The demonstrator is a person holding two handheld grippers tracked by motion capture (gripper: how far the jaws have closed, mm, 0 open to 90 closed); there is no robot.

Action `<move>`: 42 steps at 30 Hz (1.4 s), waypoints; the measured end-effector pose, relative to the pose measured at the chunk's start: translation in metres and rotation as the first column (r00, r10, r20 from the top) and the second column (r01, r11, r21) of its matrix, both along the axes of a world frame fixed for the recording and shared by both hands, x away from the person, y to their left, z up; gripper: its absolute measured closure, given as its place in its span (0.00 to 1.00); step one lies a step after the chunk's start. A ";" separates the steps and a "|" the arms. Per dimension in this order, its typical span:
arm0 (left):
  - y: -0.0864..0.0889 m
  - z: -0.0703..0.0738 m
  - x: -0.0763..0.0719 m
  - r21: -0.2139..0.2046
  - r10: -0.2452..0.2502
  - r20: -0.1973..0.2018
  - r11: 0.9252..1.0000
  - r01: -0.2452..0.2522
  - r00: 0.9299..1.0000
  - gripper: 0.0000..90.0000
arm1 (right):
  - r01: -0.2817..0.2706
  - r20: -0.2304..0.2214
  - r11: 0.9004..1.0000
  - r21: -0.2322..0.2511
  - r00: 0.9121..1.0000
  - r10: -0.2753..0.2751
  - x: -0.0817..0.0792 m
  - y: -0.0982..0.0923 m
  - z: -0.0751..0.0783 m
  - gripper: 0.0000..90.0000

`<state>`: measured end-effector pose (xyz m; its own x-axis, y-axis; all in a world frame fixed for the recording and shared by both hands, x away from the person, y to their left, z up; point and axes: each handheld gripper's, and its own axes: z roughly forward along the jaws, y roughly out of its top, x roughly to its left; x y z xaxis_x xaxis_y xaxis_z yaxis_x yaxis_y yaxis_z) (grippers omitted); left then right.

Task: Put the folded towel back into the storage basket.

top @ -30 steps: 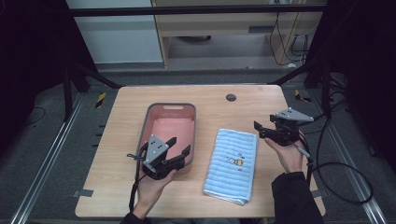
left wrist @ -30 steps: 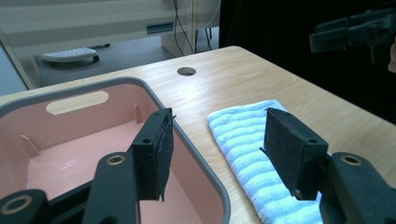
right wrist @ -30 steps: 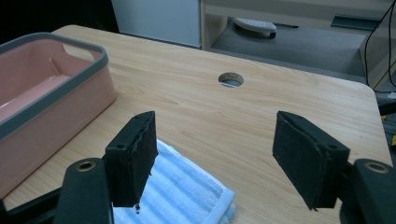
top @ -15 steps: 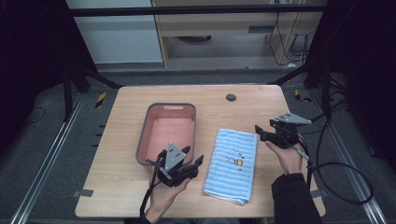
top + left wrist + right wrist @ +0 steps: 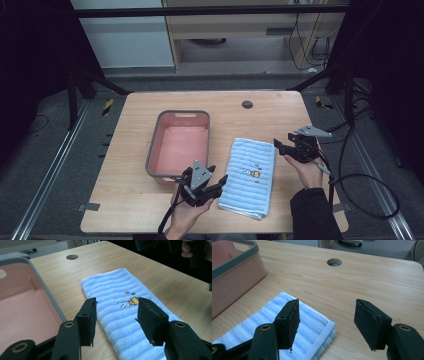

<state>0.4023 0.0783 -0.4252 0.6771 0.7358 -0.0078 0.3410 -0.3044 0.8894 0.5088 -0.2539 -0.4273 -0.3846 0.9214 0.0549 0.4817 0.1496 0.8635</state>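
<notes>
High view. Wooden table [image 5: 125, 200] fills the middle of the frame. Pink tub [image 5: 179, 143] with a grey rim sits left of centre, nothing in it. Just right of it lies a folded blue striped towel [image 5: 248, 176], long side running toward the bottom edge, with a small cartoon print near its middle. Left gripper [image 5: 218, 185] is at lower centre, held in a hand [image 5: 186, 213] coming in from the bottom; its jaws are spread and point right, at the towel's lower left edge. Right gripper [image 5: 278, 146] sits right of centre, just off the towel's upper right corner, jaws pointing left (spread hard to judge from here). A round hole [image 5: 247, 104] shows in the tabletop near the top edge.

Left gripper view. Jaws released, wide apart, nothing between them. The towel [image 5: 117, 305] runs from centre to the lower right, its rabbit print [image 5: 128, 301] showing in the gap between the jaws. The tub's [image 5: 45, 293] rim fills the left side. The other hand shows at upper right.

Right gripper view. Jaws released, empty. A towel corner [image 5: 317, 322] lies below the left jaw, bare wood under the right one. Tub [image 5: 235, 271] at upper left, hole [image 5: 334, 262] at top centre.
</notes>
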 end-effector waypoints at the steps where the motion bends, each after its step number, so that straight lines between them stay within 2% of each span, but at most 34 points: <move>1: 0.000 0.000 0.000 0.000 0.000 0.000 1.000 0.000 1.000 0.55 | 0.000 0.000 1.000 0.000 1.000 0.000 0.000 0.000 0.000 0.41; 10: -0.007 -0.017 0.000 0.020 -0.010 -0.046 1.000 0.011 0.999 0.60 | -0.011 -0.037 1.000 -0.022 0.999 0.010 0.003 0.004 -0.017 0.42; 11: -0.009 -0.020 0.000 0.036 -0.014 -0.047 0.999 0.016 0.999 0.60 | -0.014 -0.033 1.000 -0.020 0.999 0.013 0.004 0.004 -0.018 0.42; 15: -0.012 -0.025 0.000 0.047 -0.017 -0.055 0.999 0.020 0.998 0.61 | -0.017 -0.036 1.000 -0.020 0.999 0.017 0.004 0.005 -0.022 0.42; 16: -0.014 -0.028 0.000 0.055 -0.018 -0.060 0.998 0.021 0.998 0.60 | -0.015 -0.054 1.000 -0.011 0.998 0.014 0.005 0.005 -0.026 0.43; 22: -0.019 -0.039 0.000 0.081 -0.013 -0.075 0.997 0.019 0.997 0.61 | -0.016 -0.078 1.000 -0.008 0.997 0.015 0.007 0.005 -0.035 0.45; 30: -0.023 -0.058 0.003 0.129 0.025 -0.108 0.992 -0.011 0.994 0.62 | -0.032 -0.106 0.999 -0.037 0.994 0.028 0.012 0.011 -0.045 0.47; 32: -0.024 -0.064 0.004 0.144 0.042 -0.122 0.989 -0.025 0.992 0.63 | -0.039 -0.127 0.998 -0.046 0.991 0.033 0.013 0.015 -0.049 0.48; 35: -0.024 -0.066 0.005 0.148 0.050 -0.128 0.988 -0.031 0.990 0.63 | -0.046 -0.144 0.996 -0.073 0.989 0.036 0.015 0.018 -0.055 0.49; 37: -0.024 -0.071 0.007 0.147 0.062 -0.149 0.988 -0.039 0.987 0.64 | -0.056 -0.160 0.994 -0.092 0.986 0.041 0.016 0.021 -0.060 0.50; 42: -0.024 -0.076 0.007 0.146 0.070 -0.167 0.988 -0.046 0.983 0.64 | -0.059 -0.177 0.994 -0.093 0.983 0.042 0.018 0.024 -0.065 0.50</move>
